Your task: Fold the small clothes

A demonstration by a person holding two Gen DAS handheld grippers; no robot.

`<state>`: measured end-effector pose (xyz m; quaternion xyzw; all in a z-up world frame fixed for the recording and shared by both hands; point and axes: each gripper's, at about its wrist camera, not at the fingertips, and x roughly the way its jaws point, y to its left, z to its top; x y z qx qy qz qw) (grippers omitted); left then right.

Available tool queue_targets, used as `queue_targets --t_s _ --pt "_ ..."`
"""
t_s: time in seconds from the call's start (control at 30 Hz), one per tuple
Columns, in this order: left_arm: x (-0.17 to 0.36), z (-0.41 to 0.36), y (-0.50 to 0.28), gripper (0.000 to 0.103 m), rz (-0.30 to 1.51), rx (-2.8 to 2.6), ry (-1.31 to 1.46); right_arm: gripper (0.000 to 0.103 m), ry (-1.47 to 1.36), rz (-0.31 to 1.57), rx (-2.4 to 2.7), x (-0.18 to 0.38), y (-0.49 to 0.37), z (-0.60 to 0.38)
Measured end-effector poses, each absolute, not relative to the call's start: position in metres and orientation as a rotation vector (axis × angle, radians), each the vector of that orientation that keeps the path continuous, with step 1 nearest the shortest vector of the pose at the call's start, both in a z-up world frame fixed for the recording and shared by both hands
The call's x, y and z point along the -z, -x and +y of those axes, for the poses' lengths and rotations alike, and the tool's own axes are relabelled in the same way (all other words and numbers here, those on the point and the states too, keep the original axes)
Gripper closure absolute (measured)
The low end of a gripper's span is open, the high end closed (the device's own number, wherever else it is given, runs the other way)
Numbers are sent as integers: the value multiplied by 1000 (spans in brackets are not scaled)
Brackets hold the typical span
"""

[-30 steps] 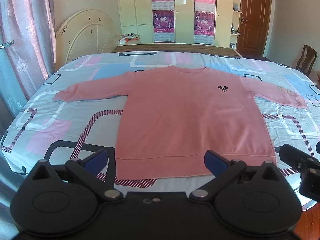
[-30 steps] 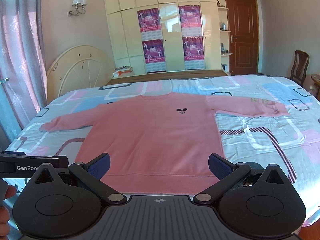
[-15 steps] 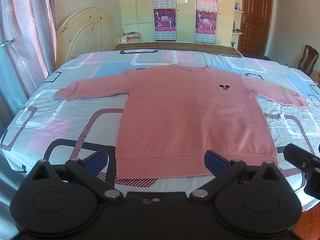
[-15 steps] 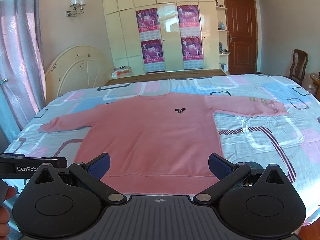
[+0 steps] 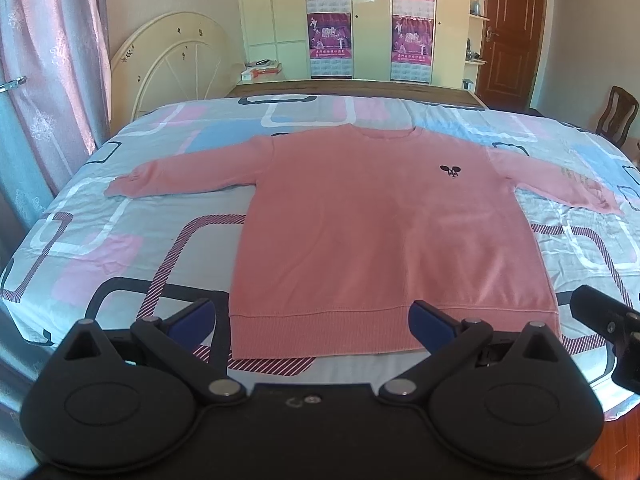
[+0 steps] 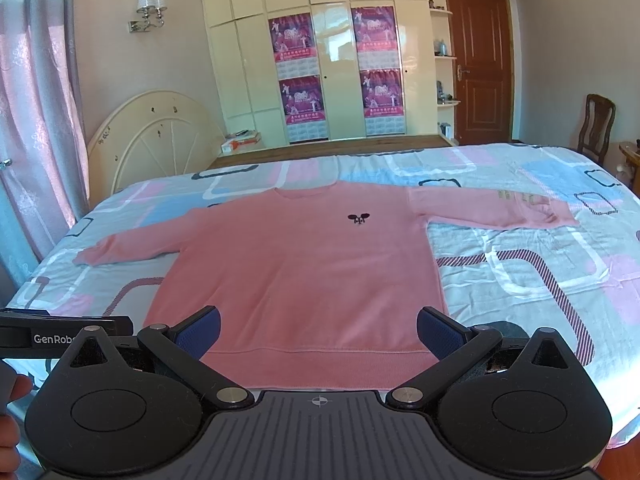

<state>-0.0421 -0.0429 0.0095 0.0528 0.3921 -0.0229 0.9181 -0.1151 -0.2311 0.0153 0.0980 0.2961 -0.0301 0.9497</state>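
A pink sweater point(image 5: 384, 232) lies flat and face up on the bed point(image 5: 120, 240), collar toward the far edge, hem along the near edge, both sleeves spread out to the sides. A small dark emblem point(image 5: 450, 171) sits on its chest. The sheet under it is patterned with pink, blue and striped rounded rectangles. The left gripper point(image 5: 312, 318) hangs over the near edge of the bed above the hem, its blue-padded fingers point(image 5: 192, 316) spread wide and holding nothing; the left finger is over bare sheet just beside the sweater's near left corner, the right one over the hem. The right gripper point(image 6: 319, 326) is likewise released and empty, poised over the hem with its fingers point(image 6: 438, 330) apart, the right finger near the sweater's near right corner. Whether either touches the cloth cannot be told. Beyond the far edge stand a cream wardrobe point(image 6: 336, 60) with purple posters point(image 6: 294, 36) and a brown door point(image 6: 478, 64); a pink curtain point(image 5: 44, 60) hangs on the left.
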Motion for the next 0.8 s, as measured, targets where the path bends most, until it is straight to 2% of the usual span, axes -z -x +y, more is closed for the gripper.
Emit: queue_targets --t_s 0.8 --pt "0 -53 7 0 835 39 -120 0 -208 617 89 -4 87 -243"
